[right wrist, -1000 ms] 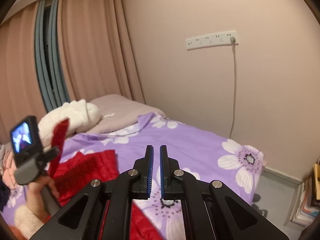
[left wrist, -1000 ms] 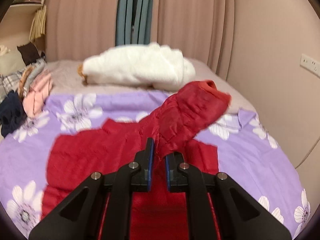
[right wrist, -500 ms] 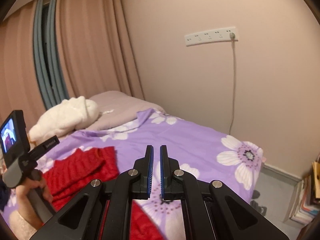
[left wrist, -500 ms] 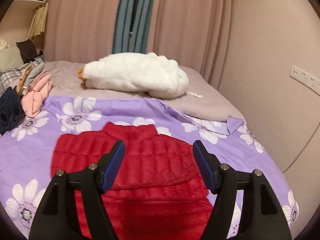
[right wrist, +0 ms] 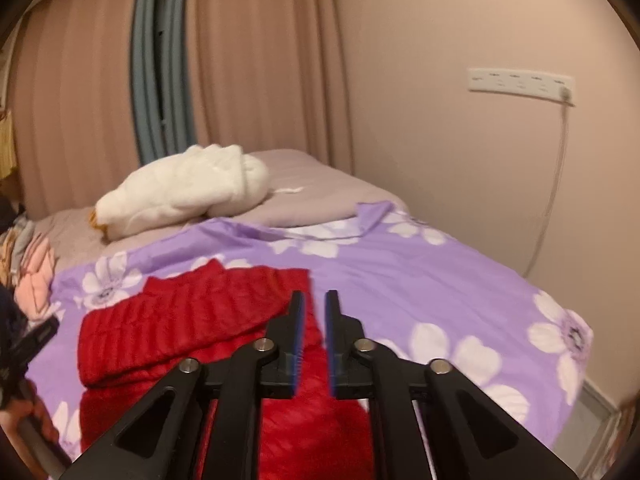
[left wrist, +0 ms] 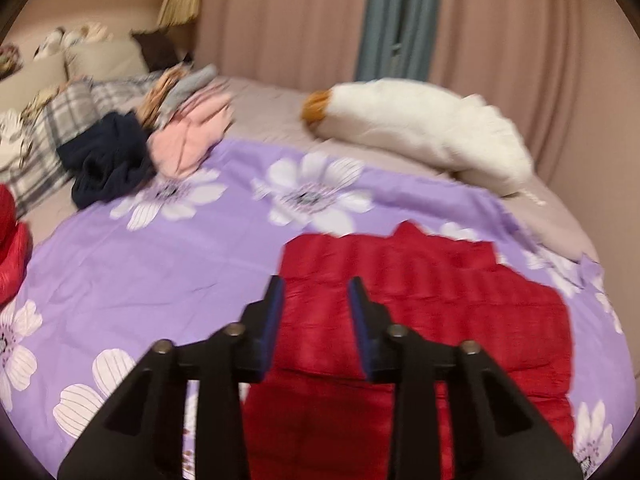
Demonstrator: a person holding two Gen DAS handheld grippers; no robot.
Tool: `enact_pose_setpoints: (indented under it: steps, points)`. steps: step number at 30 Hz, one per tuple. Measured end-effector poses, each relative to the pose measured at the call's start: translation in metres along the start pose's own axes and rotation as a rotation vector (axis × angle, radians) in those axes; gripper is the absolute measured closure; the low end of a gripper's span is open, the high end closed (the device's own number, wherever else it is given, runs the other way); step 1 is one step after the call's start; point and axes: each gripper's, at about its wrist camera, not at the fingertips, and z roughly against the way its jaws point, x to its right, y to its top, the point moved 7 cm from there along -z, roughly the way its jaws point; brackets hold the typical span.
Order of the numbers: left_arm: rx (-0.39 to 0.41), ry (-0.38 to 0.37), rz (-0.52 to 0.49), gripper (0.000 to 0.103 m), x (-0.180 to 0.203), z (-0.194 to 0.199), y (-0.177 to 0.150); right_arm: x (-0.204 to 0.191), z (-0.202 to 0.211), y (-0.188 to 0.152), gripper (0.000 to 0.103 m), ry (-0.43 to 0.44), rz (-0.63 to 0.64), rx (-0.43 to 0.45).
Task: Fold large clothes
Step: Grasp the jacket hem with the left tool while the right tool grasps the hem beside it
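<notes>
Lying flat on the purple floral bedspread (left wrist: 168, 264), the red quilted jacket (left wrist: 420, 320) has its sleeve folded across, dropped by the left tongs (left wrist: 316, 308), now closing empty; right tongs (right wrist: 314, 328) opening, empty.

The red jacket (left wrist: 424, 312) is a quilted cloth with narrow stitched ribs and a faint sheen. Under it, the purple bedcover (left wrist: 160, 264) is smooth, matt printed cotton-like fabric with white flowers. The white plush toy (left wrist: 420, 128) looks soft and fluffy. The left gripper (left wrist: 316, 300) and right gripper (right wrist: 314, 312) are matt black plastic with bright metal pins and blue ridged pads. The curtains (right wrist: 256, 64) are pleated matt cloth, the wall (right wrist: 460, 24) smooth paint, and the power strip (right wrist: 520, 84) white plastic.
</notes>
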Motion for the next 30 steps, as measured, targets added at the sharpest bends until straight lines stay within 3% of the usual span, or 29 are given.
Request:
enact_pose_setpoints:
  steps: [1, 2, 3, 8, 12, 14, 15, 17, 18, 20, 30]
  points:
    - [-0.003, 0.003, 0.010, 0.079, -0.004, -0.008, 0.000, -0.007, -0.007, 0.003, 0.053, 0.014, 0.009, 0.001]
    - [-0.003, 0.004, 0.018, 0.081, -0.009, -0.017, -0.001, -0.015, -0.015, 0.005, 0.023, 0.037, 0.014, 0.008]
    - [-0.002, 0.007, 0.021, 0.082, -0.011, -0.025, -0.002, -0.023, -0.023, 0.008, 0.013, 0.061, 0.011, 0.018]
    - [-0.041, 0.001, 0.056, 0.081, -0.015, -0.069, -0.015, -0.058, -0.074, 0.016, 0.013, 0.085, 0.068, 0.018]
    - [-0.091, 0.062, 0.071, 0.078, -0.021, -0.116, -0.045, -0.086, -0.135, 0.005, 0.013, 0.134, 0.130, -0.015]
    - [-0.156, 0.040, 0.091, 0.078, -0.023, -0.136, -0.059, -0.091, -0.170, -0.022, 0.014, 0.102, 0.193, -0.078]
    - [-0.155, 0.030, 0.116, 0.077, -0.027, -0.137, -0.057, -0.088, -0.184, -0.037, 0.022, 0.077, 0.208, -0.117]
    - [-0.141, 0.010, 0.149, 0.075, -0.032, -0.136, -0.057, -0.074, -0.222, -0.086, 0.024, 0.074, 0.169, -0.258]
    - [-0.146, 0.004, 0.155, 0.074, -0.033, -0.138, -0.057, -0.071, -0.229, -0.093, 0.024, 0.112, 0.128, -0.306]
    - [-0.151, -0.004, 0.168, 0.074, -0.035, -0.139, -0.057, -0.065, -0.228, -0.087, 0.024, 0.137, 0.086, -0.309]
    - [-0.165, 0.016, 0.162, 0.071, -0.033, -0.145, -0.058, -0.072, -0.224, -0.095, 0.020, 0.073, 0.154, -0.332]
